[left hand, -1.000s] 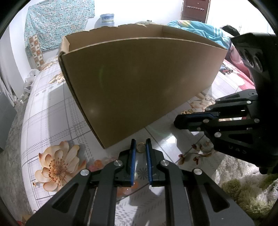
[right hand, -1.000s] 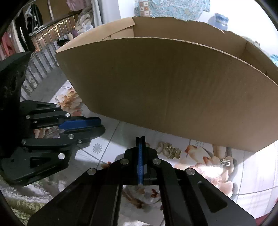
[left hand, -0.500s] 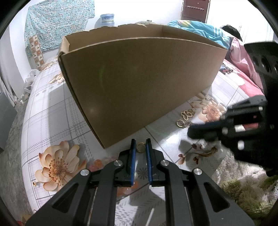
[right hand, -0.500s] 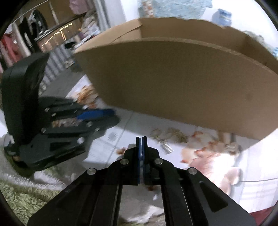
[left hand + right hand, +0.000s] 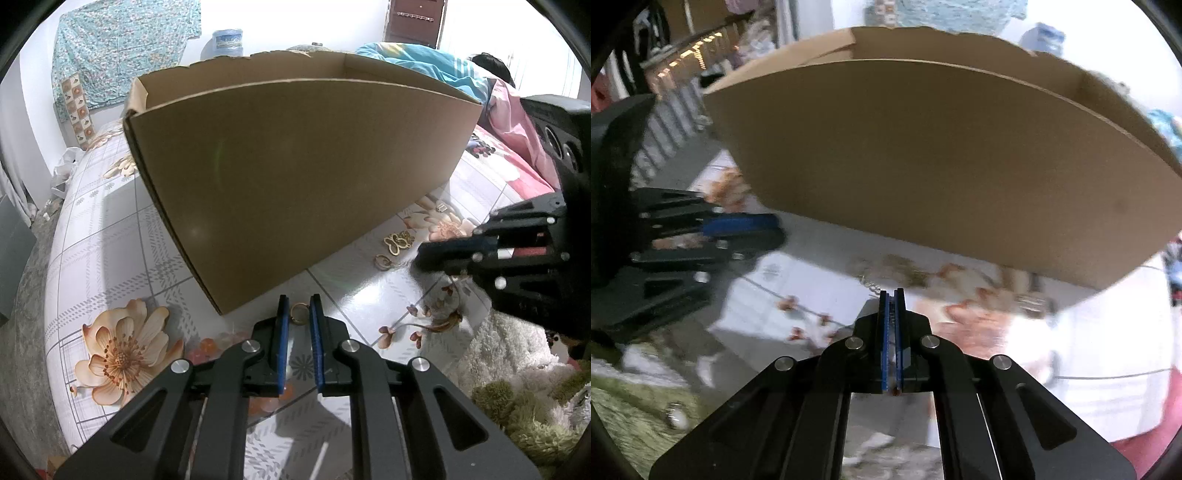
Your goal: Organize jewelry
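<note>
Ring (image 5: pixel 297 313) stays pinched in left claw (image 5: pixel 298 314); closed right claw (image 5: pixel 892 302) shifted rightward.

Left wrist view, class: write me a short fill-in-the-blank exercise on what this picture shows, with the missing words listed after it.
1. The left gripper is closed on a small gold ____.
2. Right behind that gripper stands an open box made of ____.
3. The loose gold jewelry lies on the floral sheet, at the foot of the box's ____ wall.
4. The right gripper enters this view from the ____ edge.

Missing words: ring; cardboard; front; right
</note>
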`<state>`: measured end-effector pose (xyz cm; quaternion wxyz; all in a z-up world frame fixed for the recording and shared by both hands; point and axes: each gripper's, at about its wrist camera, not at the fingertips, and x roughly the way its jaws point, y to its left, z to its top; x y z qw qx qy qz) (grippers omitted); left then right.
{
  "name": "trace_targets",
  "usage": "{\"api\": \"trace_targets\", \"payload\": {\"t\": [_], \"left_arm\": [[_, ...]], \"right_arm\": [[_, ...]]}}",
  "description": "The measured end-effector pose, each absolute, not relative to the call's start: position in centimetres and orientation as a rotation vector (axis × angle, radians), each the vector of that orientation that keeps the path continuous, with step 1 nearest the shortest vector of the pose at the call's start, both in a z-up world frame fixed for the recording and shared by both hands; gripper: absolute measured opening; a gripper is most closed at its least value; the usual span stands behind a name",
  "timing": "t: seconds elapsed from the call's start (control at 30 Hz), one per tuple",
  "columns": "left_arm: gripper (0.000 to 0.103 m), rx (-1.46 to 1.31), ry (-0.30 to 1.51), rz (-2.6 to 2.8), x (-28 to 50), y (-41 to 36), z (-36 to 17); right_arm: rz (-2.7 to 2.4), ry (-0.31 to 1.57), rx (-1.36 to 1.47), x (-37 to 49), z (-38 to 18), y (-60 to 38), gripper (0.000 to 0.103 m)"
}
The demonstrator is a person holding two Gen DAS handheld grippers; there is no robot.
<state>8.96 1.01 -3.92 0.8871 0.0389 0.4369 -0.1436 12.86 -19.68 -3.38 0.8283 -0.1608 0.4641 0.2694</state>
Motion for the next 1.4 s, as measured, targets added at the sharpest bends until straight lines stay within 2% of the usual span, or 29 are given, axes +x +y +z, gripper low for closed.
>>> {"api": "trace_targets", "payload": {"t": [0.3,0.33,0.4,0.47,0.5,0.63,0.87,1.07,1.1,1.4], "left_arm": [[0.011,0.081,0.908,-0.298,9.0,1.0,-3.9],[0.011,0.08,0.908,-0.298,9.0,1.0,-3.9],[0.011,0.081,0.908,-0.299,9.0,1.0,-3.9],[0.011,0.081,0.908,-0.299,9.0,1.0,-3.9],[0.011,0.081,0.908,-0.299,9.0,1.0,-3.9],[0.011,0.082,0.908,-0.299,9.0,1.0,-3.9],[0.011,0.081,0.908,-0.299,8.9,1.0,-3.9],[0.011,0.08,0.909,-0.299,8.9,1.0,-3.9],[0.011,0.08,0.909,-0.299,8.9,1.0,-3.9],[0.011,0.08,0.909,-0.299,8.9,1.0,-3.9]], "right_arm": [[0.551,0.947,-0.303,13.0,-2.4,-21.0,0.009],[0.57,0.946,-0.295,12.8,-2.4,-20.8,0.011],[0.612,0.946,-0.265,12.5,-2.4,-20.9,0.023],[0.635,0.938,-0.266,12.3,-2.4,-20.7,0.031],[0.636,0.934,-0.274,12.4,-2.2,-19.9,0.031],[0.65,0.94,-0.283,12.8,-3.2,-19.2,0.031],[0.661,0.962,-0.294,14.0,-3.5,-18.2,0.015],[0.655,0.957,-0.295,14.1,-3.2,-18.4,0.014],[0.647,0.952,-0.303,14.2,-3.3,-18.4,0.009],[0.654,0.958,-0.288,14.5,-3.5,-17.4,0.008]]}}
